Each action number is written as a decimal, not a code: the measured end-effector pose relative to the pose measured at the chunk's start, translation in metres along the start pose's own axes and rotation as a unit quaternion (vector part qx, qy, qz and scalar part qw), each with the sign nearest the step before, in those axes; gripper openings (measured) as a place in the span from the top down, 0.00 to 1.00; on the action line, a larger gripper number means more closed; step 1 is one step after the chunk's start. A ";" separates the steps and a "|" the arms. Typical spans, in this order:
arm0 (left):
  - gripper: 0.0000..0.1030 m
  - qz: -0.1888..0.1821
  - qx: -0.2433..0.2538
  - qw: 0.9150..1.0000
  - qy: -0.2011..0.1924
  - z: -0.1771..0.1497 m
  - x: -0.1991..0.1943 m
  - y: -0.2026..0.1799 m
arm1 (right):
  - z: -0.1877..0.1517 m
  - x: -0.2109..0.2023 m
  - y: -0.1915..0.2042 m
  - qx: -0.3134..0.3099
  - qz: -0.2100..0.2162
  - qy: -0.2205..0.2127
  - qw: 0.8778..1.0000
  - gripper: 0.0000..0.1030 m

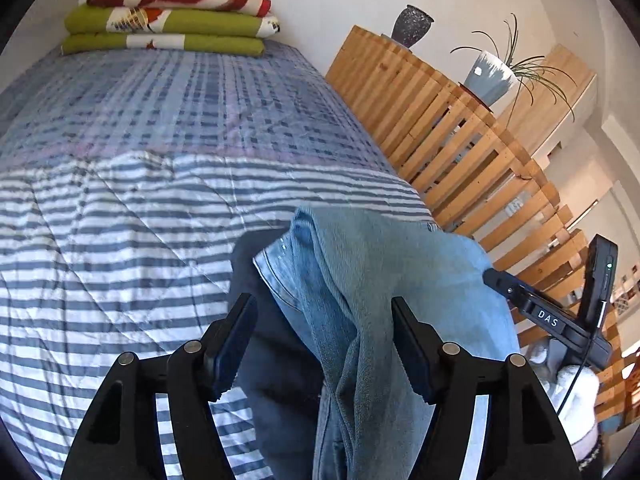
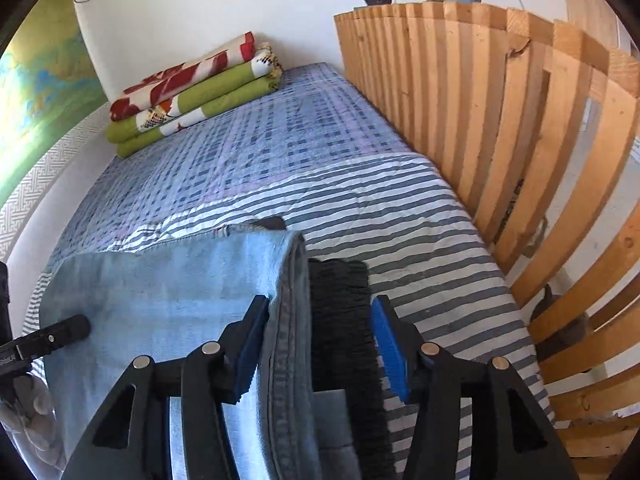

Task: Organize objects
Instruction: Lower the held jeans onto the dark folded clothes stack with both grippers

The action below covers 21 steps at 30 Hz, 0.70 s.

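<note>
Light blue jeans (image 1: 360, 280) lie folded on the striped quilt (image 1: 100, 260), over a dark grey garment (image 1: 276, 360). My left gripper (image 1: 322, 346) is open, its jaws wide on either side of a bunched fold of the jeans. In the right wrist view the jeans (image 2: 168, 292) lie beside a black ribbed garment (image 2: 340, 328). My right gripper (image 2: 320, 346) is open, straddling the jeans' seamed edge and the black garment. The right gripper's body also shows in the left wrist view (image 1: 560, 316).
A stack of folded red, white and green blankets (image 1: 172, 16) lies at the far end of the bed. A wooden slatted rail (image 2: 500, 120) runs along the bed's right side, bearing a dark vase (image 1: 412, 24) and a potted plant (image 1: 496, 72). A wall is at left.
</note>
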<state>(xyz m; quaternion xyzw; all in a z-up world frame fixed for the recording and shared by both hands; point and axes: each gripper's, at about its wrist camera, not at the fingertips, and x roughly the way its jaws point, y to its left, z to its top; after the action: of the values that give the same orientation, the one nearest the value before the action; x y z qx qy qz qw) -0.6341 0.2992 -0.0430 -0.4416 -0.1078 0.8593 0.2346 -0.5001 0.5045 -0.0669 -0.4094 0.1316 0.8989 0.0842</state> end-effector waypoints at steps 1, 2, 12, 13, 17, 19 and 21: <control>0.31 0.011 0.006 1.000 -0.016 0.004 -0.009 -0.002 | 0.002 -0.004 0.004 -0.015 -0.019 -0.007 1.000 0.54; 0.32 0.011 0.003 1.000 -0.025 0.008 -0.017 -0.001 | 0.003 -0.009 0.011 -0.034 -0.047 -0.016 0.998 0.54; 0.86 -0.006 0.104 0.993 -0.050 0.000 -0.044 -0.036 | 0.002 -0.059 0.021 -0.029 -0.007 -0.076 0.997 0.54; 0.88 -0.008 0.102 0.994 -0.035 -0.002 -0.031 -0.036 | 0.003 -0.056 0.025 -0.035 0.014 -0.070 0.997 0.54; 0.89 0.021 0.094 0.995 -0.001 -0.011 0.021 -0.027 | -0.001 -0.028 0.039 -0.072 0.007 -0.043 0.996 0.55; 0.89 0.014 0.094 0.995 0.009 -0.020 0.038 -0.028 | 0.001 -0.004 0.037 -0.071 -0.008 -0.020 0.997 0.62; 0.89 0.005 0.091 0.996 0.013 -0.019 0.055 -0.024 | 0.001 0.019 0.028 -0.053 -0.007 0.005 0.999 0.62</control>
<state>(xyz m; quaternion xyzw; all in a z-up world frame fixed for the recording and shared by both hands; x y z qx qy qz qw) -0.6387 0.3467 -0.0843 -0.4303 -0.0233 0.8607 0.2711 -0.5203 0.4791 -0.0760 -0.4182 0.0816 0.9022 0.0677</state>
